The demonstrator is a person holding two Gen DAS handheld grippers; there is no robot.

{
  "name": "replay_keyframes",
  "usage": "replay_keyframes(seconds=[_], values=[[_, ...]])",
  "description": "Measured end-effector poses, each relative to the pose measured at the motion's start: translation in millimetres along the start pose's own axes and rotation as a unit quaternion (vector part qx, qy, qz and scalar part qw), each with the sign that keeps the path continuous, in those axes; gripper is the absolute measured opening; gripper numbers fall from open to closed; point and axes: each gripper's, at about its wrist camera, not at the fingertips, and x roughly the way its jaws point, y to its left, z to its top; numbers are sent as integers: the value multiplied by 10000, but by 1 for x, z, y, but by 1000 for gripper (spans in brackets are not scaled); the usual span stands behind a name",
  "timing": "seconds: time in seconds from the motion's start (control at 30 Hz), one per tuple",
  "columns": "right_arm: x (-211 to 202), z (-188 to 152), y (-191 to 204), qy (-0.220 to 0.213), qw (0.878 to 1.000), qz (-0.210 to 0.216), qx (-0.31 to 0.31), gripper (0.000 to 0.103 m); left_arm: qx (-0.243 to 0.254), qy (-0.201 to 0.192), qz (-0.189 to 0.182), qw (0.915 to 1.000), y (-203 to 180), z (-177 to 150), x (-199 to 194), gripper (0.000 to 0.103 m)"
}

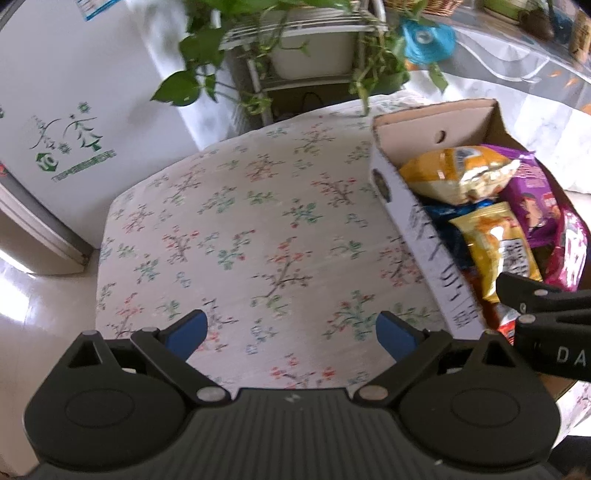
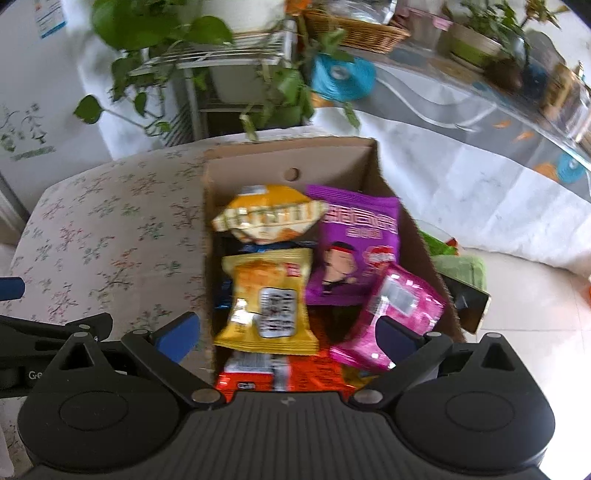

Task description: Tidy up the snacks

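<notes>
An open cardboard box (image 2: 332, 162) stands on the right part of a floral-cloth table (image 1: 240, 221). It holds several snack bags: a yellow bag (image 2: 269, 295), an orange-topped bag (image 2: 266, 214), a purple bag (image 2: 354, 240), a pink bag (image 2: 399, 310) and a red pack (image 2: 280, 373). My right gripper (image 2: 288, 326) hovers open over the near end of the box, above the yellow bag, holding nothing. My left gripper (image 1: 291, 325) is open over bare cloth, left of the box (image 1: 417, 218). The left wrist view shows the same yellow bag (image 1: 498, 251) and purple bag (image 1: 532, 199).
Behind the table stands a white wire rack (image 1: 266, 85) with trailing green plants. A white appliance (image 1: 74, 110) is at the left. At the right is a glass-topped table (image 2: 480, 96) with a wicker basket (image 2: 354, 29). Green items (image 2: 458, 266) lie beside the box.
</notes>
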Motion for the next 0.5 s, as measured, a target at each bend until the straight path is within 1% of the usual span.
replay_keyframes(seconds=[0.2, 0.37, 0.5], values=[[-1, 4, 30, -63, 9993, 169, -327, 103, -20, -6, 210, 9998, 31, -9, -4, 97], [-4, 1, 59, -121, 9979, 281, -572, 103, 16, 38, 375, 9993, 56, -19, -6, 97], [-3, -4, 80, -54, 9965, 550, -627, 103, 76, 79, 506, 9987, 78, -32, -7, 97]])
